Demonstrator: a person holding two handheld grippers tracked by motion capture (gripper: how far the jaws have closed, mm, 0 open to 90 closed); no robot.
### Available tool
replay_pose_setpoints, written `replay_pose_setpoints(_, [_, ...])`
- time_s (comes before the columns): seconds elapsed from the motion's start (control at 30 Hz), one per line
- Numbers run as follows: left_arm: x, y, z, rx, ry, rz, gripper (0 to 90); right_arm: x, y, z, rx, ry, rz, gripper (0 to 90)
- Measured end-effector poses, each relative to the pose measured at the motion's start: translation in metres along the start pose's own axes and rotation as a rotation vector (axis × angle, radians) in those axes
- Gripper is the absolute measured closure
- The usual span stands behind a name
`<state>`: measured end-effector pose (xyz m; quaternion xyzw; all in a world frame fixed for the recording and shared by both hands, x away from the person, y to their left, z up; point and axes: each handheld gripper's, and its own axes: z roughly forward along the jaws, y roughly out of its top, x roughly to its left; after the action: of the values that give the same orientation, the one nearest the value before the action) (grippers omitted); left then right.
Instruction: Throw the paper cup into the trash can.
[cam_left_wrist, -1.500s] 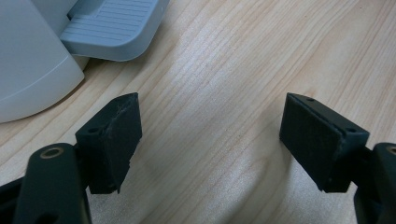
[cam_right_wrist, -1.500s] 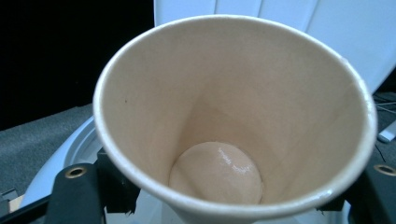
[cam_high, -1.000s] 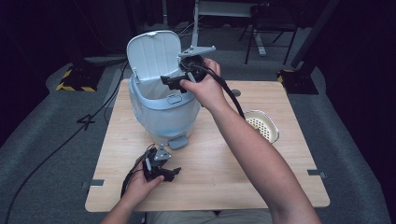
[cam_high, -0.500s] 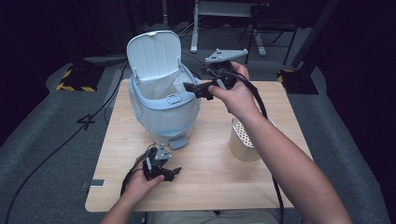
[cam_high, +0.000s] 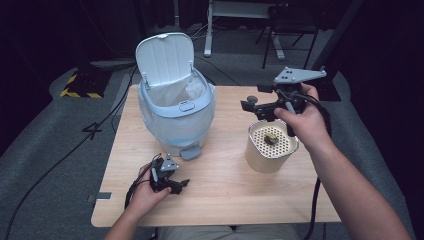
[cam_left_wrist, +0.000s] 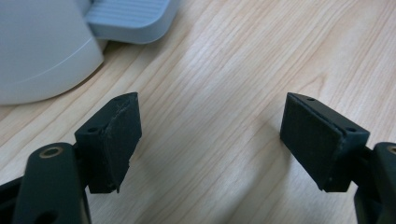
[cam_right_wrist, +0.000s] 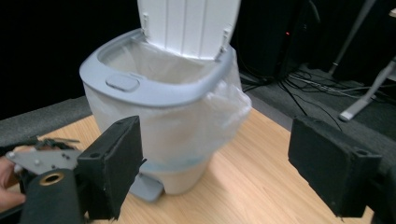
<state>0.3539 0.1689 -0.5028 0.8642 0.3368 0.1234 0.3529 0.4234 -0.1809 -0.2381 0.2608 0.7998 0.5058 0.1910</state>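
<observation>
Pale blue plastic pedal bin (cam_high: 176, 112), lid open for dropping; left gripper (cam_high: 172, 184) by pedal, wide, empty. Right gripper (cam_high: 257, 106) over cream perforated-top cylinder (cam_high: 270, 146), jaws closing, empty.

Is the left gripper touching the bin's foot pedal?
Apart. The left gripper view shows the left gripper open over bare table, with the foot pedal of the bin well beyond its fingers.
</observation>
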Motion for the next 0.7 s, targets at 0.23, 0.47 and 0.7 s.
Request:
replay_pose_setpoints(0.23, [-0.001,-0.002,-0.001,-0.005,0.024,-0.021,20.9,-0.016,-0.032,-0.033,0.03,-0.031,0.043,19.4])
replay_pose_setpoints(0.47, [-0.001,-0.003,-0.002,-0.002,0.03,-0.03,19.3,-0.028,-0.071,-0.063,0.052,-0.085,0.051,19.9])
replay_pose_setpoints(0.7, [-0.001,-0.003,-0.003,-0.002,0.033,-0.032,19.2,-0.031,-0.128,-0.092,0.088,-0.135,0.076,20.6])
